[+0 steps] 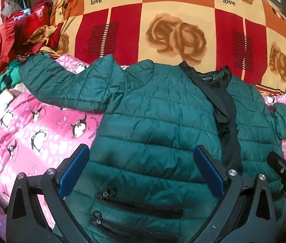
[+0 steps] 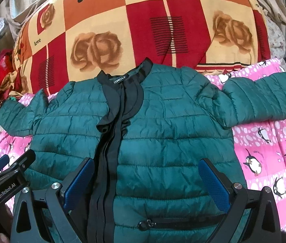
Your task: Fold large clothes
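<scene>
Dark green quilted puffer jacket (image 2: 163, 125) was laid flat, front up, on pink penguin-print blanket (image 2: 268, 141), left gripper (image 1: 141, 168) and right gripper (image 2: 147, 180) were held above jacket hem, jaws spread wide, nothing gripped.

A home bedroom. I work over a bed spread with a pink penguin-print quilt (image 2: 268, 141); behind it lies a rolled blanket (image 1: 163, 20) in red, orange and cream squares with roses and the word "love". Loose red and green clothes (image 1: 11, 40) are heaped to my left.
</scene>
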Demonstrator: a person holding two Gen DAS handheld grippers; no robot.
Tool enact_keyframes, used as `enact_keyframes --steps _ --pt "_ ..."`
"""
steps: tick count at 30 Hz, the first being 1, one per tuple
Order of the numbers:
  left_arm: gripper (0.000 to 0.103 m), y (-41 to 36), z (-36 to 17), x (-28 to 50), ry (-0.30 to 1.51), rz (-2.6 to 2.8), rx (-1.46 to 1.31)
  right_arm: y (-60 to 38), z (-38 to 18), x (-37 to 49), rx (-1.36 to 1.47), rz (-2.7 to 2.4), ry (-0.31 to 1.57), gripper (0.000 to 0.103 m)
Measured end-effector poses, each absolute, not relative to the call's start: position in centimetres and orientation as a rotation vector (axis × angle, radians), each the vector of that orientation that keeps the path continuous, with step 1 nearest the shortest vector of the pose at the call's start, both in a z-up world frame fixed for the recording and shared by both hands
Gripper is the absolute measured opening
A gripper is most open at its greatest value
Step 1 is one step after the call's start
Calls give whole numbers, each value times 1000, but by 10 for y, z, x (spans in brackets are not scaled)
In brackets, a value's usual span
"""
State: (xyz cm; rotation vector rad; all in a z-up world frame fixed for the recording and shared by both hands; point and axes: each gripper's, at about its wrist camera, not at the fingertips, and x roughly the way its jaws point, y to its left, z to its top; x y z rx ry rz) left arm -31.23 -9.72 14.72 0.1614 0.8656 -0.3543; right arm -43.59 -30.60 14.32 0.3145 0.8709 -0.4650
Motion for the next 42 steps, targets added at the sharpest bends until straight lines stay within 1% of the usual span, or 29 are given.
enact_keyframes --steps 20,27,42 --pt "102 -101 156 -257 806 -343 129 -320 145 -381 309 -440 853 102" --pt "102 -108 150 -241 812 -347 115 -329 134 -365 353 -432 857 102" --pt "102 -118 132 -218 825 -335 133 -334 117 -342 317 -449 888 103"
